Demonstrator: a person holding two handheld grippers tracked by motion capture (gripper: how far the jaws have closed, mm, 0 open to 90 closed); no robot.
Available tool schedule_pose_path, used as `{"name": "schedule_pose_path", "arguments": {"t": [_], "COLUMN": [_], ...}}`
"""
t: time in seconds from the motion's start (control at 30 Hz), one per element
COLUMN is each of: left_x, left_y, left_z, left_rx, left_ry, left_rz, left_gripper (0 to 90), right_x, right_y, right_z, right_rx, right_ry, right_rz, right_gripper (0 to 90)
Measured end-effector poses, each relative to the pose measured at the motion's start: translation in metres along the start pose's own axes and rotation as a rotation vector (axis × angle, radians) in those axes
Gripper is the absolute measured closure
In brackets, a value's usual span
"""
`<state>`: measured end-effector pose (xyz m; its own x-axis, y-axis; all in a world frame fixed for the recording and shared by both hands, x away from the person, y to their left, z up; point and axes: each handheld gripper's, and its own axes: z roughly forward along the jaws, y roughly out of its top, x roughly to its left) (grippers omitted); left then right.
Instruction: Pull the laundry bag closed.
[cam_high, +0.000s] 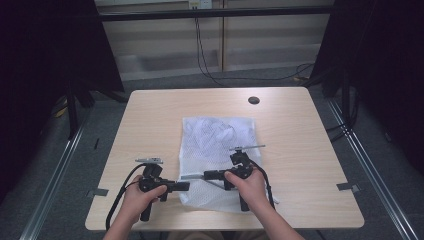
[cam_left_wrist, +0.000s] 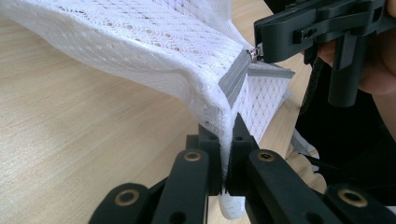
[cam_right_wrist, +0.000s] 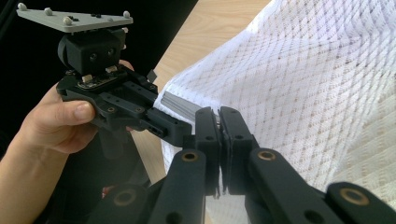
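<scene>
A white mesh bag (cam_high: 220, 137) with a grey zipper (cam_high: 192, 176) along its near edge lies flat on the table. My left gripper (cam_high: 186, 186) is shut on the bag's near left corner, and in the left gripper view its jaws (cam_left_wrist: 228, 135) pinch the mesh (cam_left_wrist: 154, 37) just below the zipper's end (cam_left_wrist: 236, 77). My right gripper (cam_high: 206, 175) points left toward it. Its jaws (cam_right_wrist: 218, 116) are shut on the small metal zipper pull (cam_left_wrist: 254, 53) beside the grey tape (cam_right_wrist: 180, 105). The two grippers' tips are close together, and the left gripper (cam_right_wrist: 184, 133) almost touches the right one.
The light wooden table (cam_high: 150, 115) has a round black grommet (cam_high: 254, 100) at the back. Something white and crumpled lies inside the bag's far half (cam_high: 215, 130). Cables trail from both grippers toward the near edge. Dark curtains flank the table.
</scene>
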<state>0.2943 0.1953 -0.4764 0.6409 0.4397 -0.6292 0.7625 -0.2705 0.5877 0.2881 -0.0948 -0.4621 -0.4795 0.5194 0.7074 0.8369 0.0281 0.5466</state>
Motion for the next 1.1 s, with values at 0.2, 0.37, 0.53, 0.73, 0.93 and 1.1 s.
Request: {"name": "schedule_pose_path", "arguments": {"t": [0.2, 0.37, 0.53, 0.73, 0.93, 1.1], "left_x": [0.0, 0.001, 0.001, 0.0, 0.0, 0.0], "left_y": [0.001, 0.001, 0.0, 0.0, 0.0, 0.0], "left_z": [-0.002, -0.001, -0.002, -0.003, -0.002, -0.003], "left_rx": [-0.002, 0.003, -0.002, 0.001, 0.006, -0.005], "left_ry": [0.0, 0.012, 0.004, 0.012, 0.01, 0.02], "left_rz": [0.027, 0.025, 0.022, 0.024, 0.032, 0.022], "left_gripper": [88.5, 88.4, 88.4, 88.4, 88.4, 88.4], "right_x": [-0.005, -0.006, -0.007, -0.01, -0.011, -0.013], "right_y": [0.0, 0.0, -0.001, -0.001, -0.001, -0.001], "right_z": [-0.007, -0.009, -0.012, -0.014, -0.016, -0.018], "right_rx": [-0.01, -0.009, -0.012, -0.013, -0.016, -0.024], "right_ry": [-0.01, -0.017, -0.014, -0.025, -0.024, -0.029], "right_rz": [0.0, -0.007, 0.001, 0.0, 0.005, 0.002], "right_gripper": [86.9, 86.9, 86.9, 86.9, 86.9, 86.9]}}
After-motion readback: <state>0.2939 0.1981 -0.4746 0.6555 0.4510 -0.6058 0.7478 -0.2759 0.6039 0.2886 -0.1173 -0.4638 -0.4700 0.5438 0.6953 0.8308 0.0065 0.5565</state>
